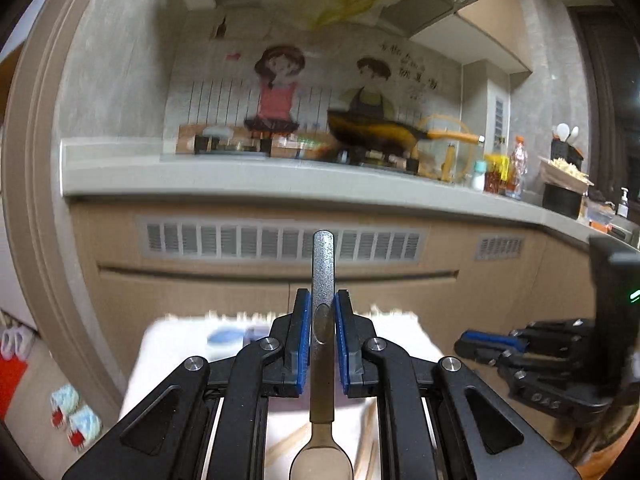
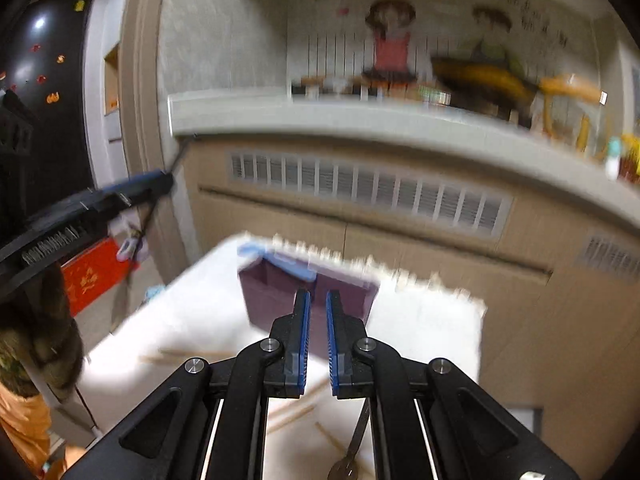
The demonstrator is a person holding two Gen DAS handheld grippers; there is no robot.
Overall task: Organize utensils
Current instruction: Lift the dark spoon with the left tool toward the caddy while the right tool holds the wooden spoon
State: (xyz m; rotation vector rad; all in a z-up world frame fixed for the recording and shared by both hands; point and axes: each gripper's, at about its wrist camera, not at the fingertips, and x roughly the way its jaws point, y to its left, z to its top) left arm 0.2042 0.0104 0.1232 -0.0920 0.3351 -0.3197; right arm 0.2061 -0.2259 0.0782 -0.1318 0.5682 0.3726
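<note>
My left gripper (image 1: pixel 322 300) is shut on the handle of a metal spoon (image 1: pixel 322 280); the handle points up and away and the bowl hangs toward the camera, held above a white cloth-covered table (image 1: pixel 176 344). My right gripper (image 2: pixel 316 300) has its jaws a narrow gap apart with nothing between them, above a purple utensil box (image 2: pixel 272 296) with a blue edge. It shows at the right of the left wrist view (image 1: pixel 480 346). Wooden chopsticks (image 2: pixel 292 416) and another metal utensil (image 2: pixel 352 448) lie on the white table (image 2: pixel 432 332). The left gripper (image 2: pixel 152 184) shows at the left of the right wrist view.
A grey kitchen counter (image 1: pixel 240 180) runs behind the table, with a stove, a yellow pan (image 1: pixel 380 132), bottles and containers. Wood cabinet fronts with vent grilles (image 1: pixel 280 240) stand below. A door frame (image 1: pixel 36 200) is at left. The view is motion-blurred.
</note>
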